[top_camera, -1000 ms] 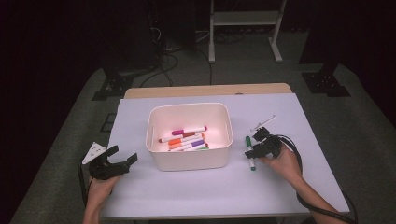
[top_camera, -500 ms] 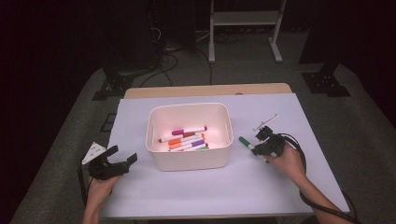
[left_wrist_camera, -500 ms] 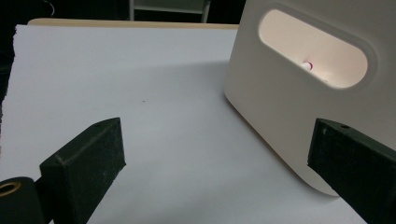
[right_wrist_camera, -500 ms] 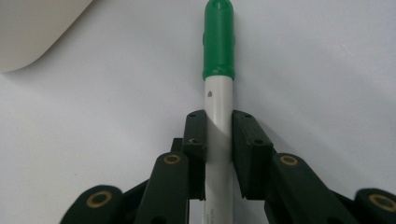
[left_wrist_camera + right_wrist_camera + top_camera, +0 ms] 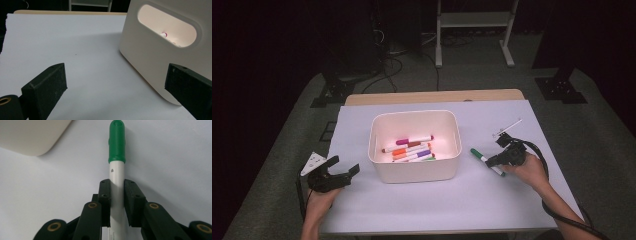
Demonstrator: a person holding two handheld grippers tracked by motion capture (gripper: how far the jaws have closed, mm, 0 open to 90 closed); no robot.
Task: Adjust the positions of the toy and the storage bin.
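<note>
At the right side of the table, the right gripper [image 5: 493, 161] has its two black jaws clamped on the white barrel of a green-capped marker pen [image 5: 116, 167], the pads pressing it from both sides partway along its length, so the pen is firmly held. In the right gripper view the pen's long axis runs straight out along the jaws, green cap leading; in the high view that cap points up and to the left, toward the near right corner of the white rounded plastic bin [image 5: 379, 165] that sits mid-table holding several other coloured markers [image 5: 412, 148]. The bin lies just to the left of the held pen, its rim well above the sheet, so the coming move is judged a lift and a short carry leftward over that wall. The left gripper [image 5: 343, 167], jaws wide apart and empty, rests on the bin's far side, farther from the pen.
</note>
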